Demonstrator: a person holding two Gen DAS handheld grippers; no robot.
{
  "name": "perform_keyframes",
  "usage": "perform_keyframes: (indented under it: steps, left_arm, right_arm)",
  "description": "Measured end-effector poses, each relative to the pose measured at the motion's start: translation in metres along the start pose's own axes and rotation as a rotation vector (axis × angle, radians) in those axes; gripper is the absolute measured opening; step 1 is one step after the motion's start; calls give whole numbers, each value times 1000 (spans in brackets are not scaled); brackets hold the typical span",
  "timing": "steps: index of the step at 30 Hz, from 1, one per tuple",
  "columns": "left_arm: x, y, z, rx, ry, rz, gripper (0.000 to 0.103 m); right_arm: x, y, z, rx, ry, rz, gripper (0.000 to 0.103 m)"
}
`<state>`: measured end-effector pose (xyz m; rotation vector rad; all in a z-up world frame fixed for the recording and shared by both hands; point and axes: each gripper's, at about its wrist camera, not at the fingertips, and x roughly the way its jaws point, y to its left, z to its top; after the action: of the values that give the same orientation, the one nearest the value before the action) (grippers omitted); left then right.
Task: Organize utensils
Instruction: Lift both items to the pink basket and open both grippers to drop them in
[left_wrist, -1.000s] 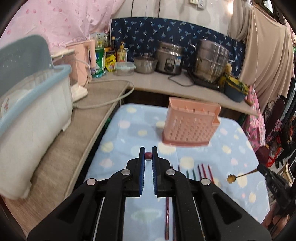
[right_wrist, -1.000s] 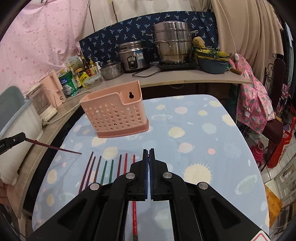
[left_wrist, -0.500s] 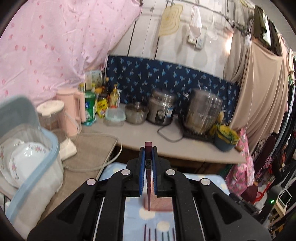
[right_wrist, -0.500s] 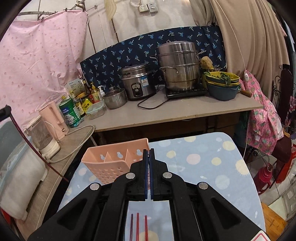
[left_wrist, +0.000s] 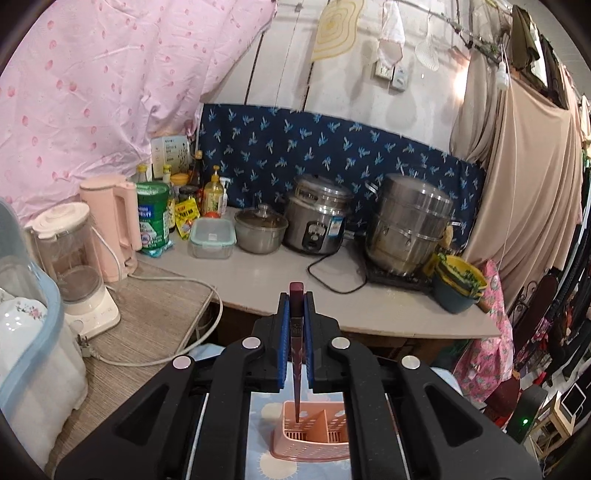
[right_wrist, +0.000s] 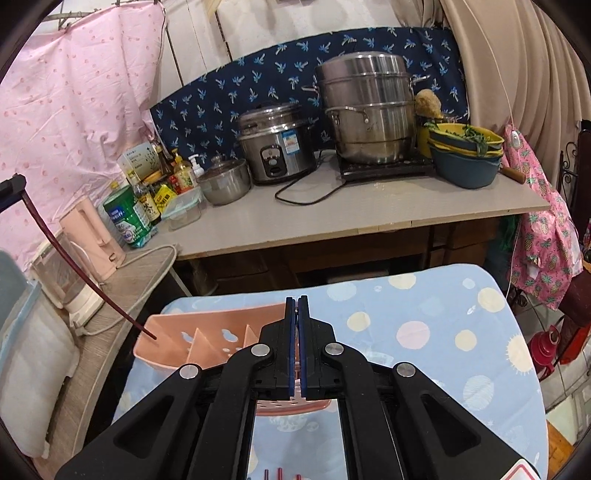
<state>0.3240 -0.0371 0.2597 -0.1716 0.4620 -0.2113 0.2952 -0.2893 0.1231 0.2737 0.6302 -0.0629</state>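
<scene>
Maroon chopstick (left_wrist: 296, 354) hung pinched in the left gripper (left_wrist: 296, 332), tip inside the pink holder's (left_wrist: 314, 435) left compartment on the table; lowering it straight before releasing seemed wise. Right gripper (right_wrist: 297, 347) jaws were closed, seemingly empty.

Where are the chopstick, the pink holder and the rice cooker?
chopstick (left_wrist: 296, 354), left wrist view, shaft between the pads.
pink holder (right_wrist: 173, 325), right wrist view, back wall.
rice cooker (right_wrist: 275, 147), right wrist view, front of body.
</scene>
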Motion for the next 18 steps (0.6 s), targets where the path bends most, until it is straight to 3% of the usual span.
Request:
perform_keyframes:
  steps: [10, 13, 15, 18]
  left_arm:
    - [36, 10, -43, 16, 86, 31, 8]
    - [35, 13, -47, 14, 94, 38, 16]
    - [31, 17, -50, 10, 92, 48, 28]
    - [22, 19, -56, 15, 86, 58, 33]
  right_arm:
    - [22, 1, -12, -14, 39, -9, 4]
    - [15, 1, -12, -12, 32, -5, 5]
    - [9, 1, -13, -15, 25, -4, 6]
    - [-2, -1, -15, -12, 17, 1, 8]
